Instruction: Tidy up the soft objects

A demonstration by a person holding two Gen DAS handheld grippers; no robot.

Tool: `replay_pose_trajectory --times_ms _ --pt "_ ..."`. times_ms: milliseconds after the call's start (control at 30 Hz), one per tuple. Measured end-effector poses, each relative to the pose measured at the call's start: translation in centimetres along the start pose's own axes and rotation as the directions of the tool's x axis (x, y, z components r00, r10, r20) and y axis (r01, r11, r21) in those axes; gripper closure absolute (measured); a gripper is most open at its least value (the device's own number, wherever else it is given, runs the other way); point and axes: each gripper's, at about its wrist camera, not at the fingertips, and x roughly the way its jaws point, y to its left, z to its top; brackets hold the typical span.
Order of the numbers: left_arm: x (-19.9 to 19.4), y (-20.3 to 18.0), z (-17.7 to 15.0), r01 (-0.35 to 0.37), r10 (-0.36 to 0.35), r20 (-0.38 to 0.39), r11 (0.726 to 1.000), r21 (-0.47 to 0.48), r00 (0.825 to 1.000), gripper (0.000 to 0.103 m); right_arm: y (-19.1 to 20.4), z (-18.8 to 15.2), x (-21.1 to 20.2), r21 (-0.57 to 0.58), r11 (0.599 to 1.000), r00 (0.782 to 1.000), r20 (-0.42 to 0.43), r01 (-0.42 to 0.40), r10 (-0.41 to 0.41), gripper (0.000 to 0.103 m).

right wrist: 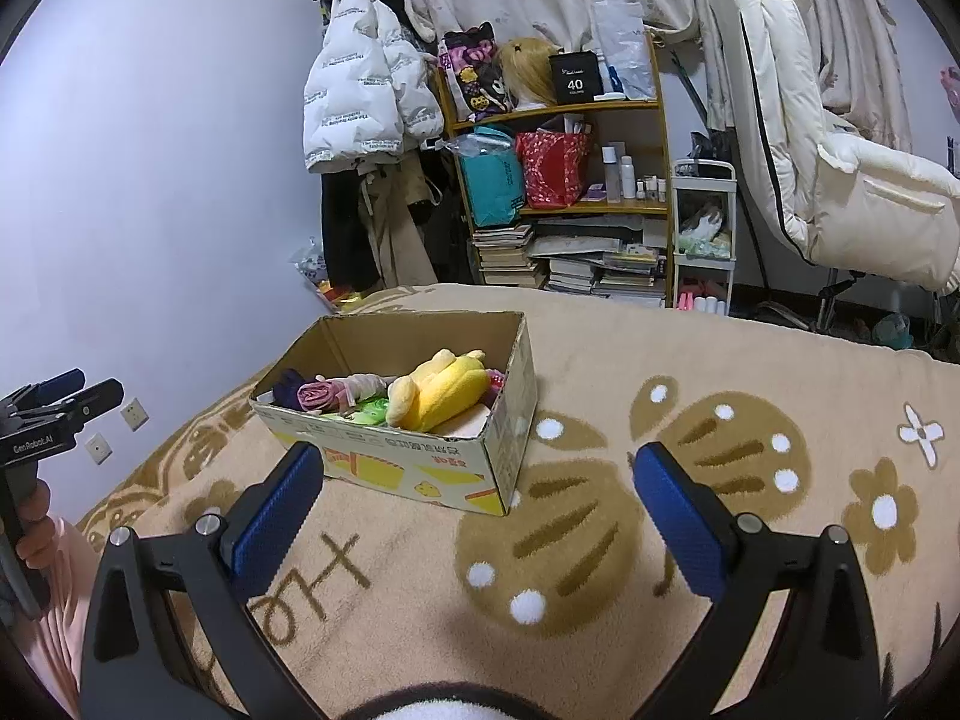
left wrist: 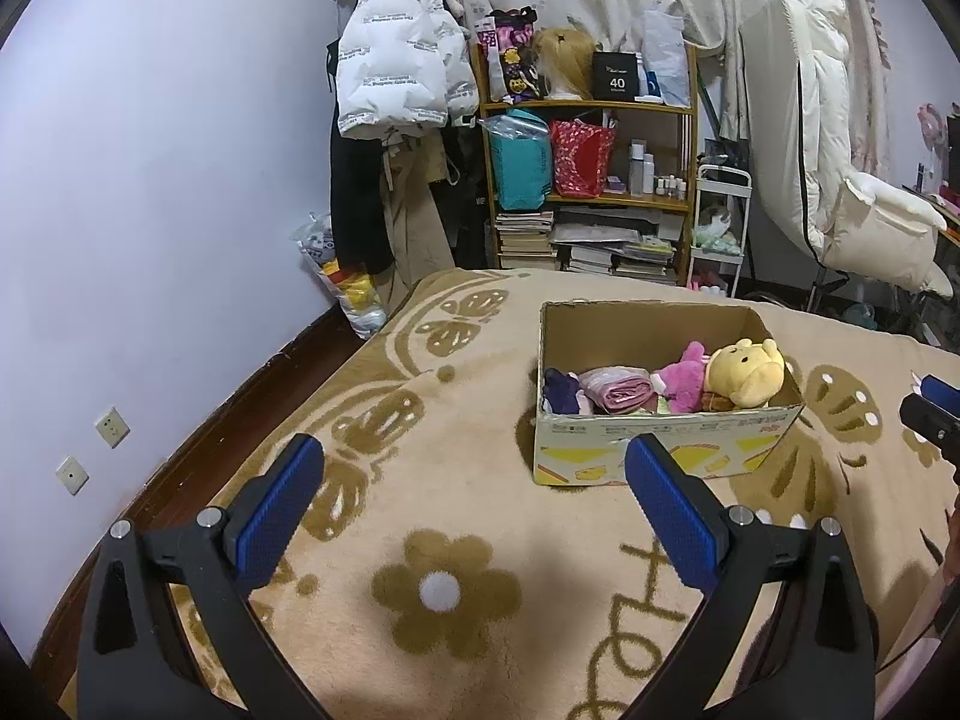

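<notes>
Our left gripper and right gripper hover spread wide and empty above the bed blanket. Ahead, the cardboard box holds a yellow plush bear lying lengthwise along it.

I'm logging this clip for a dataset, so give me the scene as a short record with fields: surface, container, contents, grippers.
surface: bed with a tan flower-pattern blanket
container: open cardboard box standing on the blanket
contents: yellow bear plush, pink plush, rolled pink cloth, dark purple item, all inside the box
left gripper: open, empty, held short of the box
right gripper: open, empty, held short of the box
loose items on blanket: none visible
</notes>
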Motion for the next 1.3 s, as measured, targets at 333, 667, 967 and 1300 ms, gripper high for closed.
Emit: replay_pose_trajectory --times_ms 333,667,967,1300 --pt "-0.12 -0.10 -0.08 0.009 -0.009 -0.003 1.000 0.003 1.000 0.003 -0.15 -0.02 -0.08 -0.001 1.000 1.000 -0.003 0.000 0.000 0.000" --pt "-0.05 -0.17 -0.10 0.014 -0.014 -0.011 1.000 0.002 1.000 0.003 -0.29 -0.20 -0.06 0.000 1.000 1.000 -0.009 -0.001 0.001 0.000" --pt "0.11 -0.41 -0.19 0.021 -0.020 -0.018 1.000 0.011 1.000 0.003 -0.32 -0.12 -0.14 0.001 1.000 1.000 -0.009 0.001 -0.001 0.000" --pt "0.15 -0.51 -0.24 0.036 -0.035 -0.019 0.999 0.007 0.999 0.003 -0.38 -0.19 -0.15 0.004 1.000 1.000 -0.010 0.001 -0.001 0.000"
